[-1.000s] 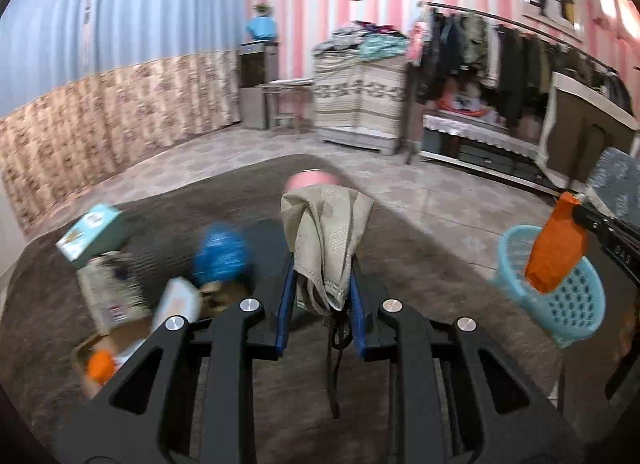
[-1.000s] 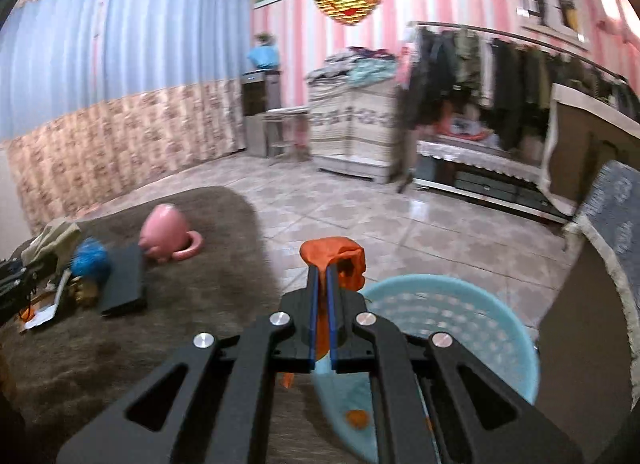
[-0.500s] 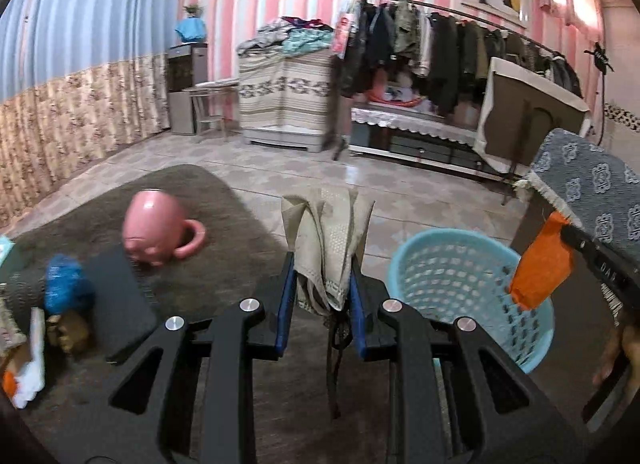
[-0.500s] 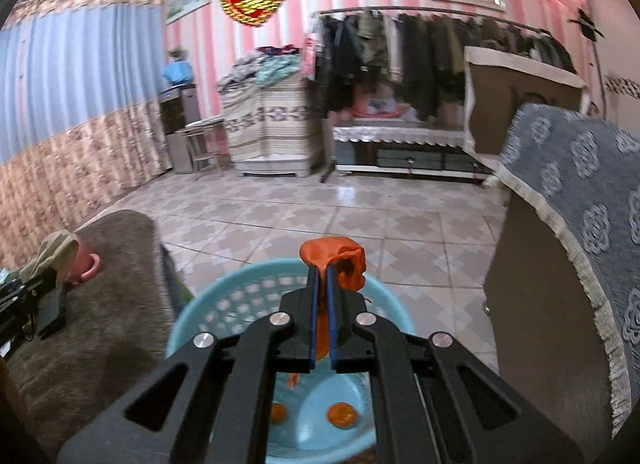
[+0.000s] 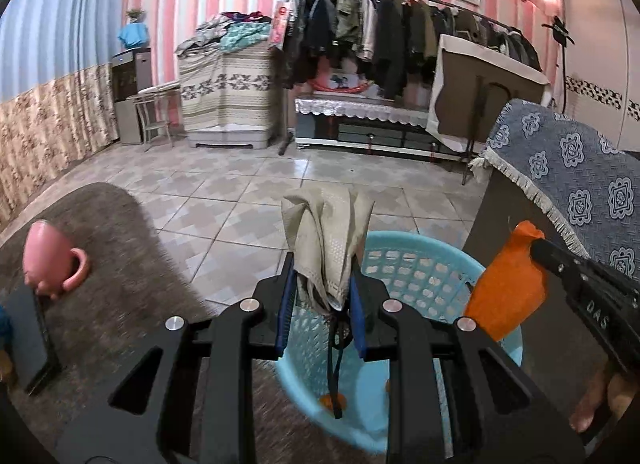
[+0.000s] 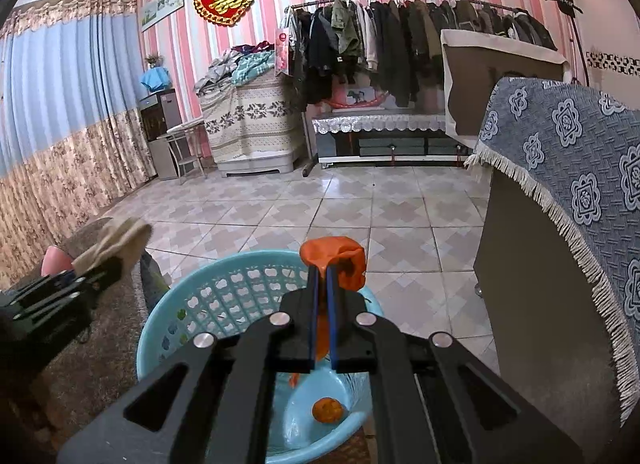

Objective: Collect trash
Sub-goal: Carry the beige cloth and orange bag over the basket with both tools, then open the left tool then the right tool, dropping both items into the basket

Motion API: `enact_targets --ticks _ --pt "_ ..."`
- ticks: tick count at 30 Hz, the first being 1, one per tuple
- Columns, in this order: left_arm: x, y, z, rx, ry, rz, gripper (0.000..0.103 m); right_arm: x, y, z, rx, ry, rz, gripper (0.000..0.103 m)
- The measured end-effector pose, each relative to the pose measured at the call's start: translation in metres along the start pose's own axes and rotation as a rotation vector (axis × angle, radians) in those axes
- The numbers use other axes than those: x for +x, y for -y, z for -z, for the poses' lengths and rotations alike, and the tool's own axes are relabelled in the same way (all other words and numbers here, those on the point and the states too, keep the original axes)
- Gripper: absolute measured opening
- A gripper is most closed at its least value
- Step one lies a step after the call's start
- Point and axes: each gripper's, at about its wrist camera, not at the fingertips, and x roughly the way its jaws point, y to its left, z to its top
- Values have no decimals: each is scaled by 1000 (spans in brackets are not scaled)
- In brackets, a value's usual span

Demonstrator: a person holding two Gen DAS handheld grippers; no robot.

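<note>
Both loads over the blue basket (image 5: 420, 264) now: left gripper (image 5: 323, 304) jaws clamped on beige cloth (image 5: 328, 232), right gripper (image 6: 322, 304) pinching orange wrapper (image 6: 334, 254). Scraps already inside; release pending.

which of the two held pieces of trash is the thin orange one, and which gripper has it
The orange balloon-like scrap, pinched in the right gripper over the light blue plastic basket. The left gripper holds a bulkier beige woven cloth.
</note>
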Motion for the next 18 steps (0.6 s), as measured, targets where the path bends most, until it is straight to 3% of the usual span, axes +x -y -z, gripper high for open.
enact_targets --ticks 4,8,10,14,18 --pt "17 13 -1 19 -17 19 27 4 3 2 11 -6 5 4" --pt "32 20 3 38 -38 22 37 6 9 3 30 -1 14 4" --pt "37 20 6 44 -48 25 45 7 10 3 33 -2 20 4" --pt "34 7 5 30 -33 -5 71 12 7 5 29 -12 14 4" --pt "33 -4 3 -5 -28 -19 79 13 2 4 17 -17 8 4"
